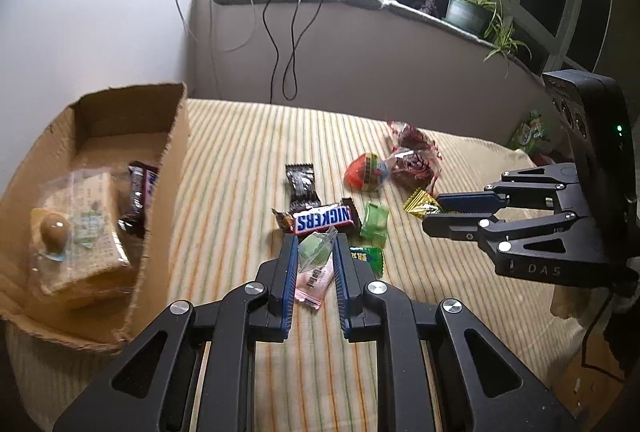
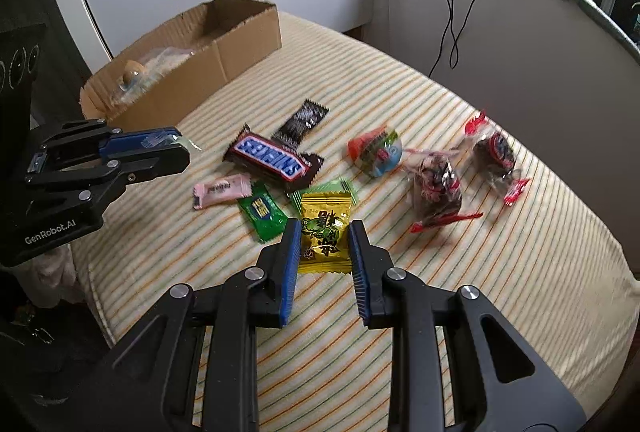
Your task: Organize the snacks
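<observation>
Blue ribbed pads line both grippers. The left gripper [image 1: 316,252] pinches a small clear-wrapped green candy [image 1: 316,252] between its fingertips, lifted off the cloth; the side view from the right wrist shows its jaws closed on that wrapper [image 2: 182,143]. Directly beneath its fingers a pink candy [image 1: 314,282] lies flat on the striped cloth [image 1: 240,159]. Just beyond the fingertips sits a Snickers bar [image 1: 322,220], with a dark brown wrapper [image 1: 302,185] beyond that, and a pale green sweet [image 1: 375,224] and a green packet [image 1: 366,258] to the right of the fingers. Left of the fingers stands a cardboard box [image 1: 168,159], already holding a clear-wrapped biscuit pack [image 1: 80,240] and a dark bar [image 1: 140,191].

The right gripper [image 2: 325,228] has its fingers pressed against both sides of a yellow packet [image 2: 325,236], which rests on the cloth. Beyond its fingertips lie the green packet [image 2: 262,211], the pink candy [image 2: 222,189] and the Snickers bar [image 2: 270,157]. Farther off to the right of its fingers are a red-and-blue egg-shaped sweet [image 2: 376,151] and two dark candies in red-trimmed wrap [image 2: 438,187] [image 2: 496,155]. The box [image 2: 224,51] stands at the far left.
</observation>
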